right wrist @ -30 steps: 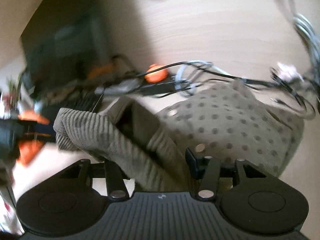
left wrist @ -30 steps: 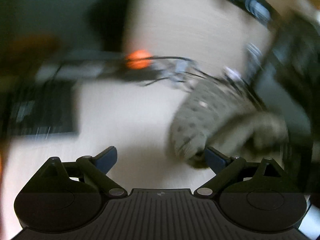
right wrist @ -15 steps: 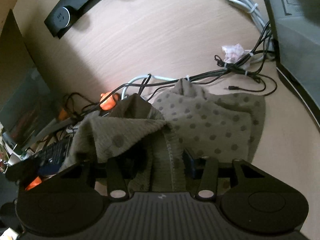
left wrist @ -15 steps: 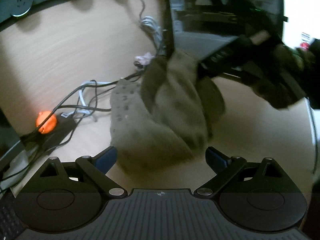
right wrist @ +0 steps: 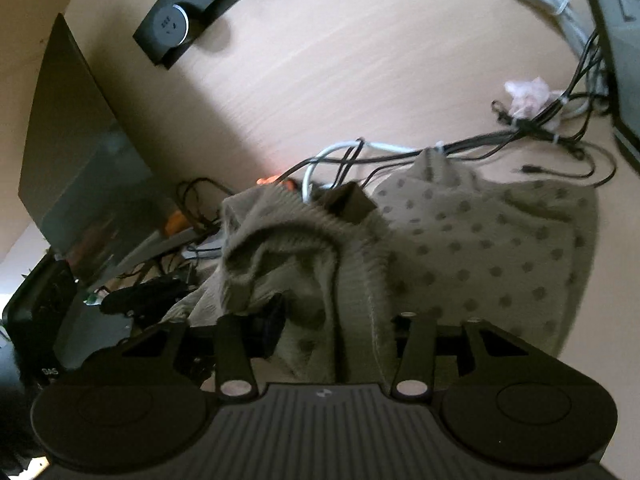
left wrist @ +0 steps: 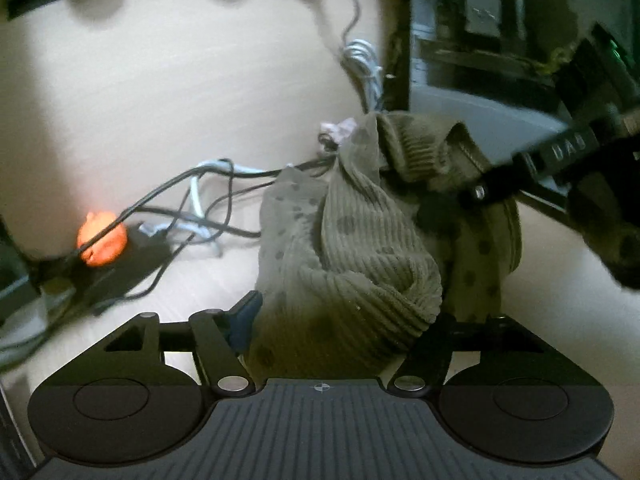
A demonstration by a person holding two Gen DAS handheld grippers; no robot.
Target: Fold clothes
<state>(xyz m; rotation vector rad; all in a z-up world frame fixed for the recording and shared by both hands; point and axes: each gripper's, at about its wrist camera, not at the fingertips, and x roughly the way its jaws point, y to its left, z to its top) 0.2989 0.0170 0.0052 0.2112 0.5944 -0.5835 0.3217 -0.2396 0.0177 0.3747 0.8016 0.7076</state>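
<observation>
Wooden desk (right wrist: 360,60) — cables (right wrist: 520,136) just beside bunched dotted garment (right wrist: 480,240)

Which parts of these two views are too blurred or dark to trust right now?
Left wrist view: dim, the dotted garment sharp enough, the right gripper and the dark upper right smeared. Right wrist view: the garment's raised fold blurs, the cables stay crisp, the left edge murky.

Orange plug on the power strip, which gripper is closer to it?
Left. The left gripper, jaws just closing around the garment, has the orange plug off to its left; the right gripper, also closing on the garment, is on the garment's far side.
</observation>
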